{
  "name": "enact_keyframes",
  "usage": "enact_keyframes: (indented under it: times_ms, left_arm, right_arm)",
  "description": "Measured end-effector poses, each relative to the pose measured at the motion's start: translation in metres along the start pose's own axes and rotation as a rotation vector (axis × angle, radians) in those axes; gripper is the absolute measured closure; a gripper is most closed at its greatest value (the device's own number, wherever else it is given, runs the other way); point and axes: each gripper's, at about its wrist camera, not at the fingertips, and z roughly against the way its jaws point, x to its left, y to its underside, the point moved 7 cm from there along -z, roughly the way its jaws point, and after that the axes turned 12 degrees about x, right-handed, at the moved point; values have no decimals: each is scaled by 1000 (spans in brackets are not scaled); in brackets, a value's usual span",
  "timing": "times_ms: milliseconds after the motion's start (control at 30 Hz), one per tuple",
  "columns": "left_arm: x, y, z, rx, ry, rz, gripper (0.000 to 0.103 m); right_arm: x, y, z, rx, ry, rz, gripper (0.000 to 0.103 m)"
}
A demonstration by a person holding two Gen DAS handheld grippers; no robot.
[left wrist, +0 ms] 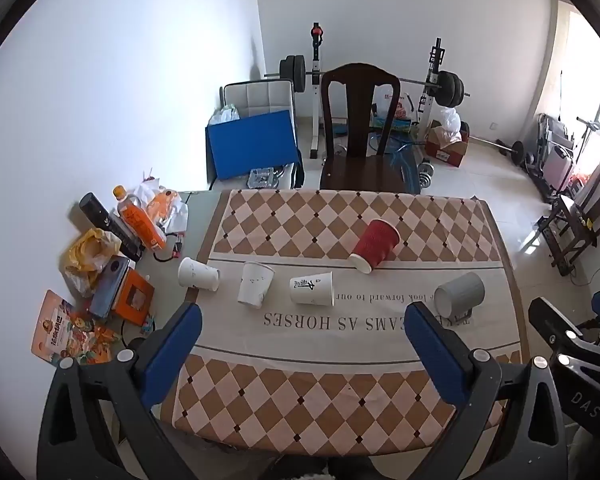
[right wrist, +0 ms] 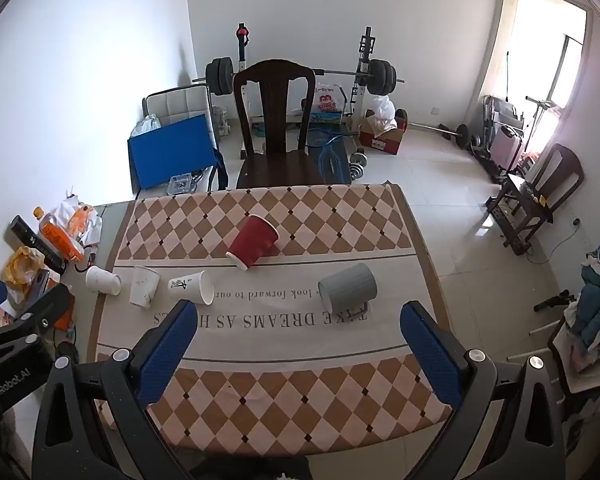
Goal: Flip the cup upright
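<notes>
- Five cups lying tipped on the surface (left wrist: 380,400): three white (left wrist: 312,289), one red (left wrist: 374,245), one grey (left wrist: 460,295).
- Left gripper (left wrist: 300,336): jaws apart, empty.
- Right gripper (right wrist: 296,336): jaws apart, empty.

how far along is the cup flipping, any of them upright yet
Done: nothing visible. All five lie on their sides on the tablecloth: three white paper cups, the red cup and the grey mug.
In hand: nothing. The left gripper and right gripper are open, short of the cups.
Left: all five.
</notes>
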Motion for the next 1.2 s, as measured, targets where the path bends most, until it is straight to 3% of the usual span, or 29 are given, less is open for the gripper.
enact_keyframes:
  times_ms: [767,1200]
  left_arm:
    - [5,16,-4,38,8,-2,0]
    - [5,16,-6,41,8,-2,0]
  right_arm:
    - [3,25,-13,17,7,11,1]
    - [4,19,-13,29,12,13,1]
